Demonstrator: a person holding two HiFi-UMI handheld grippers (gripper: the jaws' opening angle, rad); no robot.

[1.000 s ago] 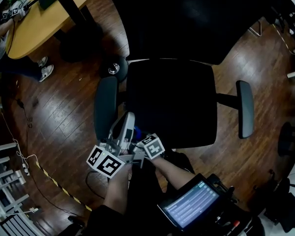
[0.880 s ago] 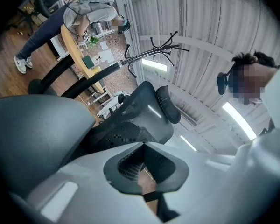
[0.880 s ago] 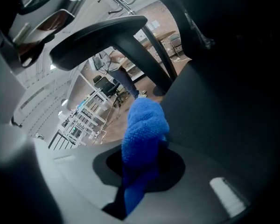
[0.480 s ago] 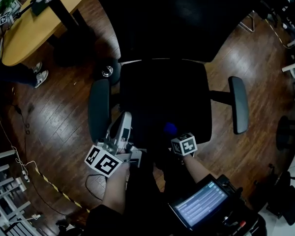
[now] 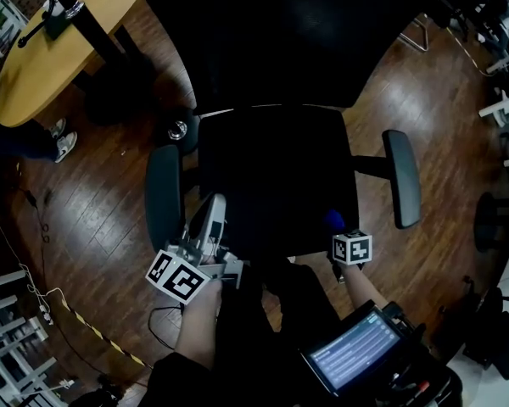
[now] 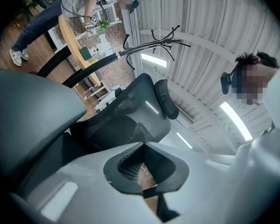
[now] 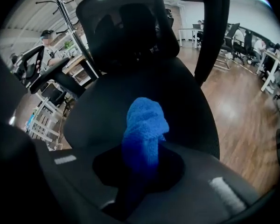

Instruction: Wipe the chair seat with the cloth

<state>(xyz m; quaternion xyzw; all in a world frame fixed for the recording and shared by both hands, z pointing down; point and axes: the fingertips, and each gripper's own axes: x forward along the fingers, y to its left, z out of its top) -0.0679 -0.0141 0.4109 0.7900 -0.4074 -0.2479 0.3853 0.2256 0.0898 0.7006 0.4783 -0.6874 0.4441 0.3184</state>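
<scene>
While my right tool [image 5: 339, 231] clamps the fluffy blue cloth [image 7: 144, 125] at the front-right corner of the black chair seat [image 5: 271, 176], left tool [image 5: 214, 210] closed, empty; mid-wipe probably, next sweep left

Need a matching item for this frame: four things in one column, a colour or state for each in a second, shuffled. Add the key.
Things:
1. cloth
2. left gripper
3. chair seat
4. table

Colour or state:
A. black, in the middle of the head view
B. tan wood, upper left of the head view
C. blue, held in the right gripper's fingers
D. holds nothing, beside the armrest at the head view's left

Pairs: 1-C, 2-D, 3-A, 4-B
</scene>
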